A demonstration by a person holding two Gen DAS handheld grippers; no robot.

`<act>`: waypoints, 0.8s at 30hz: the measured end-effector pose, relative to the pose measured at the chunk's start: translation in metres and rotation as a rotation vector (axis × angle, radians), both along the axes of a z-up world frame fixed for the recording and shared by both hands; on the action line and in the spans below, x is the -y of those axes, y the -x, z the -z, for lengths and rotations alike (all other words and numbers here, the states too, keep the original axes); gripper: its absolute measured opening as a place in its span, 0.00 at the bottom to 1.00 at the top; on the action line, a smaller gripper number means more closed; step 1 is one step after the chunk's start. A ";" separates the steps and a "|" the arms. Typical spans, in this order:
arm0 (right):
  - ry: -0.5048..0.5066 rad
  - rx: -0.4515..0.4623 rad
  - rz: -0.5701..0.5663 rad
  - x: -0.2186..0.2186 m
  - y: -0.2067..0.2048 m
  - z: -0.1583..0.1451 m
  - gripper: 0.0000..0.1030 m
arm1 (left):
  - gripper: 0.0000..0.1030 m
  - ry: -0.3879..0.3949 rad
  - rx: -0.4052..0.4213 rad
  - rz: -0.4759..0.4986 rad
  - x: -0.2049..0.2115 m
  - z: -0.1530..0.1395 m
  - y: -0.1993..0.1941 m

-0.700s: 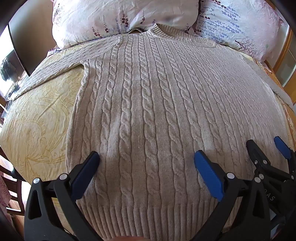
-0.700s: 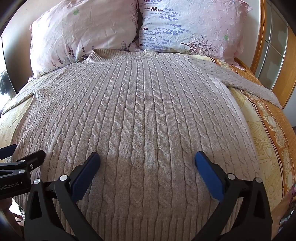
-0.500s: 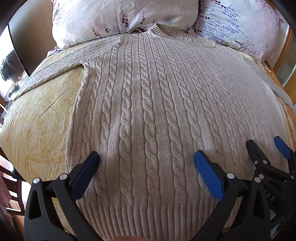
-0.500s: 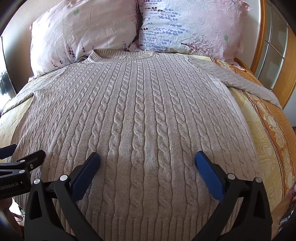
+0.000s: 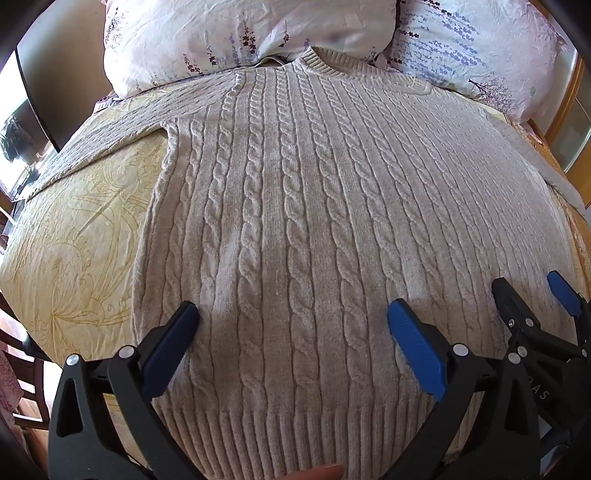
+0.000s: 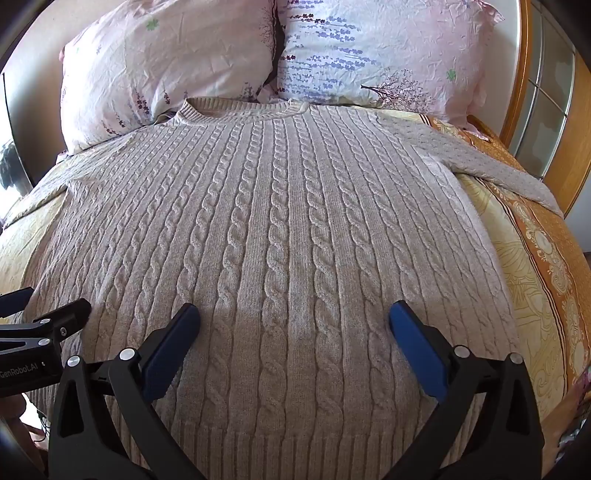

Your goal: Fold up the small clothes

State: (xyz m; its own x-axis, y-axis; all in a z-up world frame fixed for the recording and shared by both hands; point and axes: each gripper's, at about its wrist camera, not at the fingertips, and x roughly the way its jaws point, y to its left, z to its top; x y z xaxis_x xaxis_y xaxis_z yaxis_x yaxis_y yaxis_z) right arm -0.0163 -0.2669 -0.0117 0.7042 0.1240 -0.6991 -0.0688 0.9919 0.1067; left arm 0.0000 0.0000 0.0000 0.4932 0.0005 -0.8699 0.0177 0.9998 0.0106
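Left wrist view: we see the beige cable-knit sweater [image 5: 295, 229] spread flat, front up, on a bed covered by a yellow patterned bedspread [image 5: 81, 236]. Its collar lies at the far end, touching two floral pillows [image 5: 229, 33]; its ribbed hem lies nearest the camera. One sleeve extends to the left across the bedspread. Our left gripper [image 5: 291, 325] hovers above the lower body of the sweater with its jaws spread wide and nothing between the blue pads [image 5: 413, 347]. At the right edge, part of the right gripper [image 5: 532, 299] is visible beside it, over the same garment.

Right wrist view: we see the sweater [image 6: 291, 229] from slightly further right, collar against the pillows [image 6: 369, 48], the other sleeve running to the right over an orange-bordered strip of the bedspread [image 6: 535, 266]. Our right gripper [image 6: 293, 325] is fully parted above the hem area, holding nothing. The left gripper [image 6: 40, 317] enters at the left edge. A wooden headboard frame [image 6: 517, 74] stands behind the bed.
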 end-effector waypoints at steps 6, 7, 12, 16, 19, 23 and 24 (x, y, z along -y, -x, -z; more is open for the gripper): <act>0.000 0.000 0.000 0.000 0.000 0.000 0.99 | 0.98 0.000 0.000 0.000 0.000 0.000 0.000; 0.000 0.000 0.000 0.000 0.000 0.000 0.99 | 0.98 0.000 0.000 0.000 0.000 0.000 0.000; -0.001 0.000 0.000 0.000 0.000 0.000 0.99 | 0.98 0.000 0.002 0.000 0.000 -0.001 -0.001; -0.001 -0.001 0.000 0.000 -0.001 0.000 0.99 | 0.98 -0.001 0.002 0.000 0.001 -0.001 -0.001; -0.001 -0.001 0.000 0.000 -0.001 0.000 0.99 | 0.98 0.000 0.002 0.000 0.001 -0.001 -0.001; -0.001 -0.001 0.000 0.000 0.000 0.000 0.99 | 0.98 -0.001 0.003 0.000 0.001 -0.001 -0.001; -0.001 -0.001 0.000 0.000 0.000 0.000 0.99 | 0.98 -0.001 0.003 0.000 0.001 -0.001 -0.001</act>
